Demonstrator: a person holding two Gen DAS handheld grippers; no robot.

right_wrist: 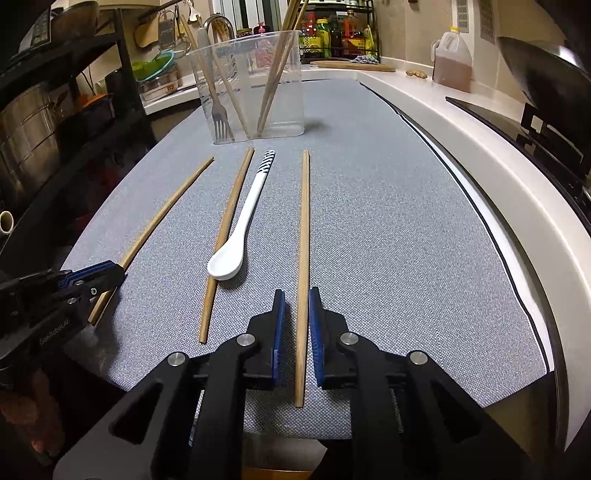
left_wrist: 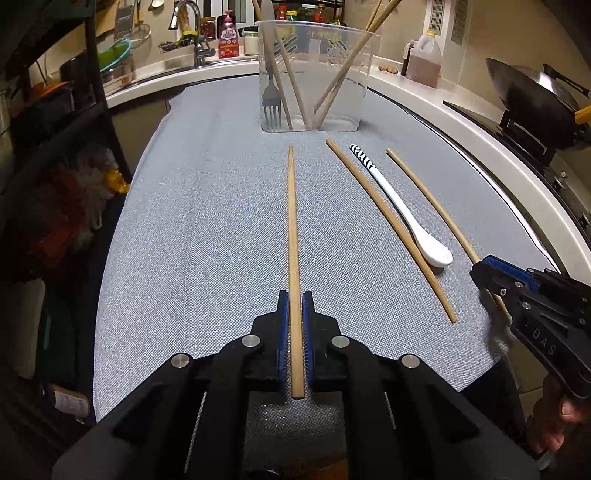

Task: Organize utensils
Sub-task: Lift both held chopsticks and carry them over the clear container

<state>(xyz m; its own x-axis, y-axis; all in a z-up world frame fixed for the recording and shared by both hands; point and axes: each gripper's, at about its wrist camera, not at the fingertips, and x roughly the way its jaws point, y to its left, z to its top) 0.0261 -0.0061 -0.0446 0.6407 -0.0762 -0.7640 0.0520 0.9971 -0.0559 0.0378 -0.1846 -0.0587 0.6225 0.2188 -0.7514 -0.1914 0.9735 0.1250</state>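
Note:
A clear plastic holder (left_wrist: 314, 77) (right_wrist: 251, 85) stands at the far end of the grey mat and holds a metal fork (left_wrist: 270, 99) and several chopsticks. My left gripper (left_wrist: 295, 306) is shut on a wooden chopstick (left_wrist: 293, 229), the leftmost one in the right wrist view (right_wrist: 162, 221). My right gripper (right_wrist: 296, 306) is open, its pads on either side of another chopstick (right_wrist: 304, 236) without touching it; it also shows in the left wrist view (left_wrist: 491, 284). Between them lie a third chopstick (left_wrist: 388, 221) (right_wrist: 227, 236) and a white spoon (left_wrist: 402, 214) (right_wrist: 240, 229) with a striped handle.
The grey mat (left_wrist: 207, 221) (right_wrist: 388, 221) covers the counter. A wok (left_wrist: 532, 96) sits on the stove at the right, with an oil jug (left_wrist: 424, 59) behind it. A sink and tap (left_wrist: 195, 33) are at the back. A dark shelf rack (right_wrist: 55, 110) stands on the left.

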